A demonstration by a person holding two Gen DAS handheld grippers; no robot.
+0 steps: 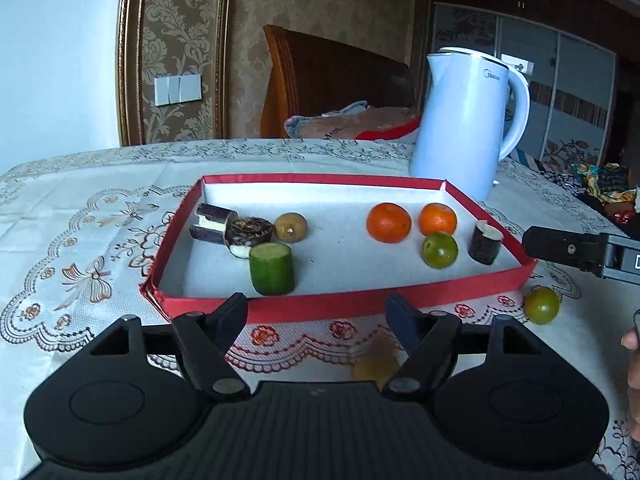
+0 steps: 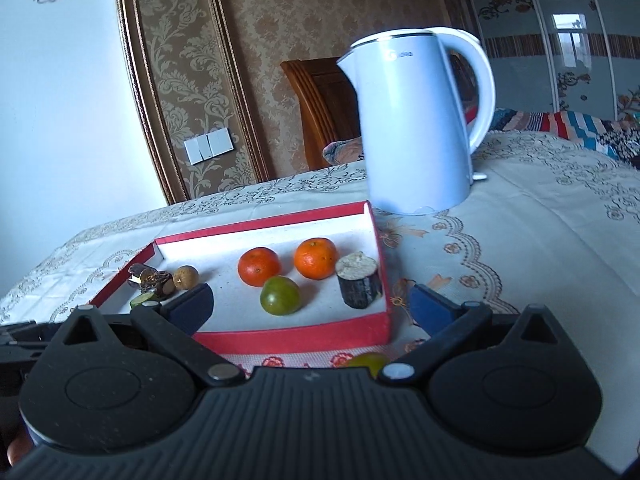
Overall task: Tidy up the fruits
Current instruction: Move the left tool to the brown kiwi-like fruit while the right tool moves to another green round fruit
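The left gripper (image 1: 318,316) fills the bottom of its view, and its two black fingers stand apart with nothing between them. Just behind the right finger, low in the frame, a brownish fruit (image 1: 376,364) lies on the tablecloth (image 1: 80,240); it is blurred, so its kind is not clear. The right gripper (image 2: 312,312) is also spread wide and holds nothing. Between its fingers, at the bottom of the frame, a green-yellow citrus (image 2: 368,362) lies on the cloth, partly hidden by the gripper body.

Above the fingers, in the centre of both views, lies a shallow red box (image 1: 344,304) with a white floor. In its right part are two orange tangerines (image 1: 389,223), a green tangerine (image 1: 439,249) in front of them and a dark cut piece of sugarcane (image 1: 485,241) that stands upright near the right wall. In the left part are a green cut cylinder (image 1: 272,268), a small brown round fruit (image 1: 291,227) and some dark pieces (image 1: 230,228) with white inside.

In the upper right of the left view a white kettle (image 1: 466,120) stands behind the box. It has grey writing near the top; it seems to read "Midea", but the letters are small.
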